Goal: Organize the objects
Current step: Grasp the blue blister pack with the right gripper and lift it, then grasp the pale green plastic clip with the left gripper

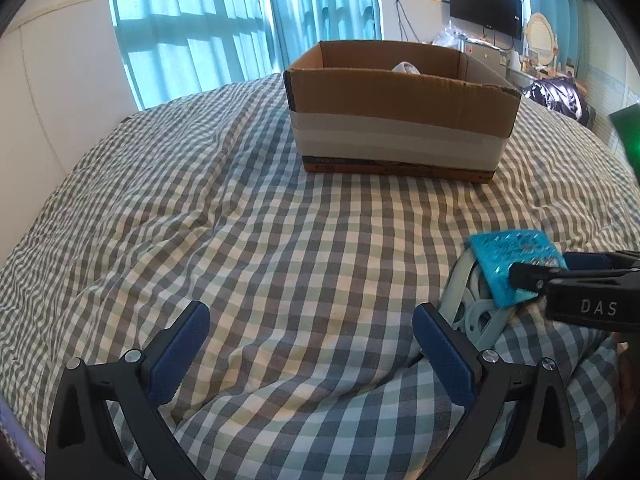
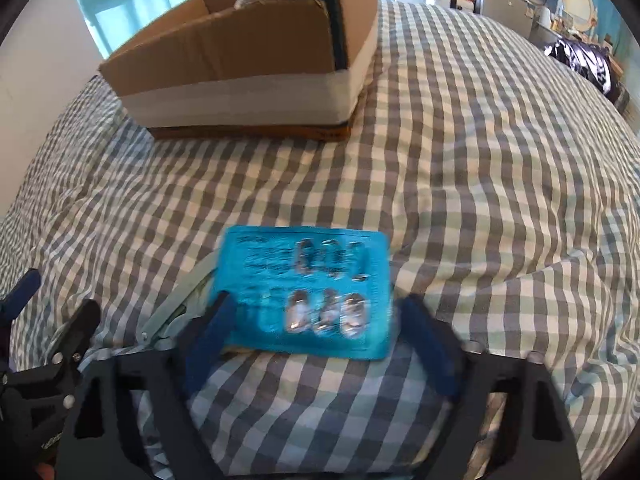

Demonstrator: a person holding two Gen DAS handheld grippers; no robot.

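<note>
A blue blister pack of pills (image 2: 308, 292) lies on the checkered bedcover, partly over a pale grey ring-shaped plastic object (image 2: 176, 312). My right gripper (image 2: 316, 332) is open, its fingers on either side of the pack's near edge; the view is blurred. In the left wrist view the pack (image 1: 516, 264) and the ring object (image 1: 472, 304) sit at the right, with the right gripper (image 1: 532, 276) over the pack. My left gripper (image 1: 310, 356) is open and empty above the bedcover. An open cardboard box (image 1: 400, 108) stands farther back, also seen in the right wrist view (image 2: 248, 60).
The checkered bedcover (image 1: 240, 220) is rumpled with folds. Something white (image 1: 406, 68) shows inside the box. Blue curtains (image 1: 240, 20) hang behind. A dark bag (image 1: 560, 96), a mirror and a wall TV (image 1: 484, 4) are at the far right.
</note>
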